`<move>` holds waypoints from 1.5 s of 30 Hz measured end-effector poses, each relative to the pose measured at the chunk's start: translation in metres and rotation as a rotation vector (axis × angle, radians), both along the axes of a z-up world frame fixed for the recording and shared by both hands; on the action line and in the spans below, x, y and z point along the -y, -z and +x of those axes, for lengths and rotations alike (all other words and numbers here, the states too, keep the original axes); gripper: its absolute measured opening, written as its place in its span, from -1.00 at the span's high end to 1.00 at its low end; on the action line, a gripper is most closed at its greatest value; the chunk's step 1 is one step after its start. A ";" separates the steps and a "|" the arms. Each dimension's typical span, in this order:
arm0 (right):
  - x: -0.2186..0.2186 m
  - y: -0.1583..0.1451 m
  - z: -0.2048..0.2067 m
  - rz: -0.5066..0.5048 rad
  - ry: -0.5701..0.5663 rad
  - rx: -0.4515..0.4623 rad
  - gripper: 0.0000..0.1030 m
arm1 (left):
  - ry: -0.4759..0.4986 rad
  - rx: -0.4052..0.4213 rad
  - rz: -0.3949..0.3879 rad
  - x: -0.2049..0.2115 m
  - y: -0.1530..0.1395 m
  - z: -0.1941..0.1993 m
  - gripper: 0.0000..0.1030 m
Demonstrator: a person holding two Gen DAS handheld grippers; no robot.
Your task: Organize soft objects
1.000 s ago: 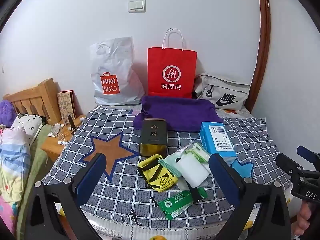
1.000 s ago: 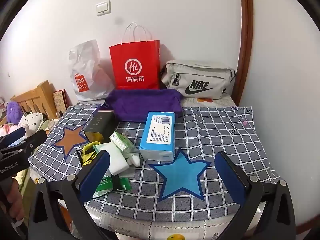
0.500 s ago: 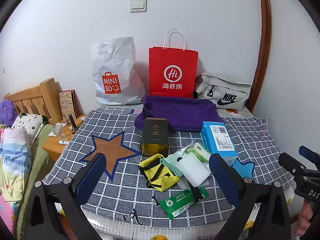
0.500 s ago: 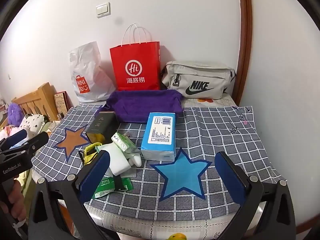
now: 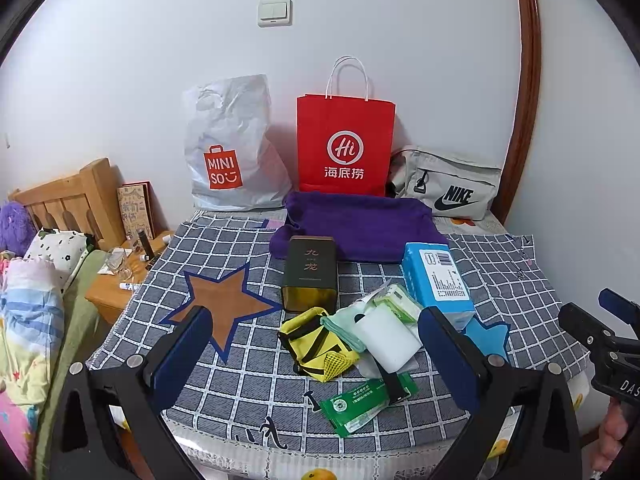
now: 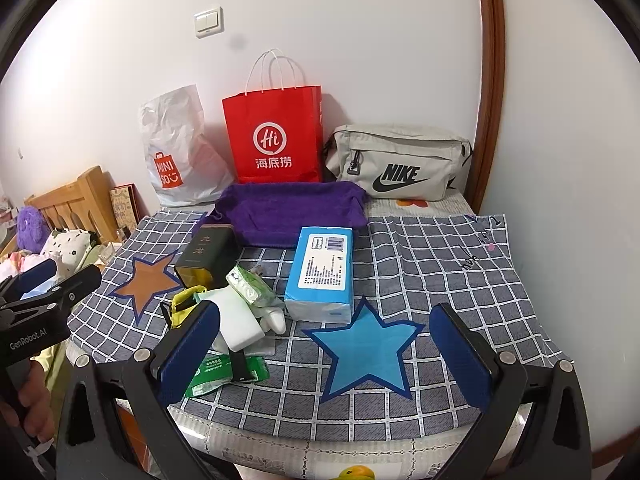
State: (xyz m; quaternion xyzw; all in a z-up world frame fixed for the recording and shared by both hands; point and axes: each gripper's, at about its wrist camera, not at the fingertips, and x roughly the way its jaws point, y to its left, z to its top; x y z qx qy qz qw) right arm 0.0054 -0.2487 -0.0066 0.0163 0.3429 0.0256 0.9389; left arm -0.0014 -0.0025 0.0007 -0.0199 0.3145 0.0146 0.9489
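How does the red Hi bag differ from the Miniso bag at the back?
The red Hi bag is stiff paper, standing upright and square, with white rope handles; the Miniso bag is crinkled grey-white plastic, slumped, with a cut-out handle. The red one's logo is white; the Miniso's is orange-red. Both stand against the wall behind the purple towel.

Fuzzy purple towel (image 5: 356, 222), glossy plastic tissue pack (image 5: 436, 276), matt checked cloth (image 5: 240, 364).

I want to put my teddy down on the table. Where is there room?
The checked cloth is bare on the right, between the blue tissue pack and the wall, around the blue star. The brown star left of the dark tin is free too. It is crowded around the white pouch and yellow pouch.
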 end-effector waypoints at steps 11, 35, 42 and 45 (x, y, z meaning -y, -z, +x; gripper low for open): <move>-0.002 -0.002 -0.002 -0.002 -0.006 0.006 -0.99 | 0.000 0.001 0.002 0.001 0.000 0.000 -1.00; -0.003 -0.002 -0.003 0.003 -0.009 0.012 -0.99 | 0.003 0.004 0.003 -0.002 -0.003 -0.004 -1.00; -0.003 -0.002 -0.003 0.004 -0.010 0.013 -0.99 | 0.002 0.005 0.005 -0.002 -0.004 -0.004 -1.00; -0.004 -0.002 -0.003 0.003 -0.011 0.014 -0.99 | 0.001 0.005 0.004 -0.003 -0.005 -0.005 -1.00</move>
